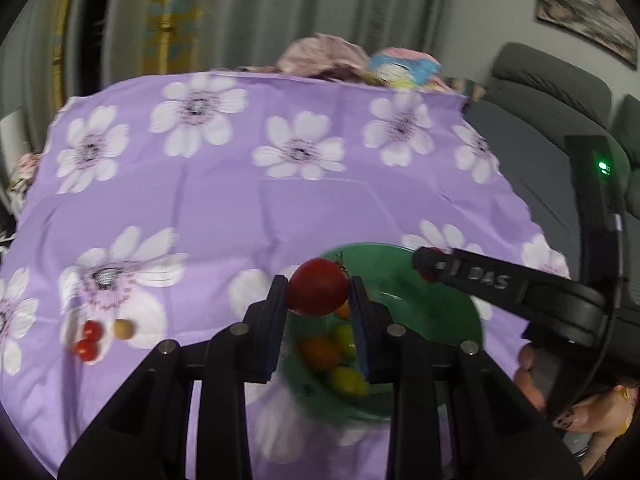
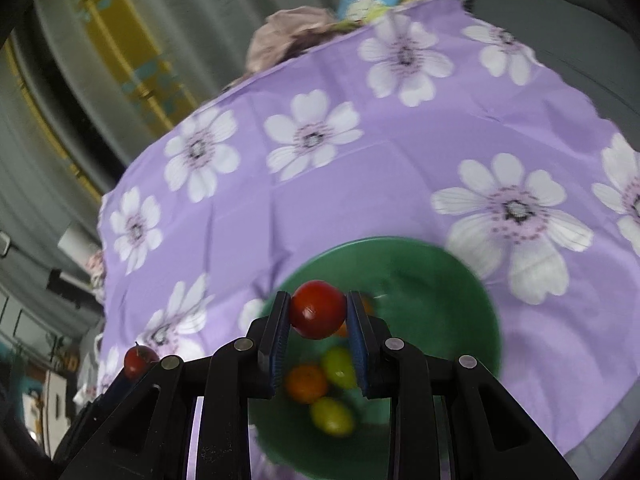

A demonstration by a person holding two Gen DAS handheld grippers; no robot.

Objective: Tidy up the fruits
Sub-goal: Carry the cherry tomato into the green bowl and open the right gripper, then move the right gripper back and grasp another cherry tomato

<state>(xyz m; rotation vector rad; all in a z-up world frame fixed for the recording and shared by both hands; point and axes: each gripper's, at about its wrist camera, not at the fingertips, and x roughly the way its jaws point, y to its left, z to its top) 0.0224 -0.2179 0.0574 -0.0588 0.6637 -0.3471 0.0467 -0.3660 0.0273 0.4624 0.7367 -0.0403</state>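
Observation:
My left gripper (image 1: pixel 318 294) is shut on a red tomato (image 1: pixel 318 287) and holds it above the near-left rim of a green bowl (image 1: pixel 440 304). My right gripper (image 2: pixel 318 310) is shut on another red tomato (image 2: pixel 318 309) above the same green bowl (image 2: pixel 436 292). The bowl holds an orange fruit (image 2: pixel 306 383) and yellow-green fruits (image 2: pixel 332 416). In the left wrist view the right gripper (image 1: pixel 428 266) reaches in from the right over the bowl. In the right wrist view the left gripper's tomato (image 2: pixel 138 361) shows at the lower left.
A purple cloth with white flowers (image 1: pixel 240 200) covers the table. Two small red tomatoes (image 1: pixel 88 340) and a tan fruit (image 1: pixel 123 328) lie on it at the left. Crumpled cloth and a packet (image 1: pixel 400 66) sit at the far edge. A grey sofa (image 1: pixel 560 120) stands to the right.

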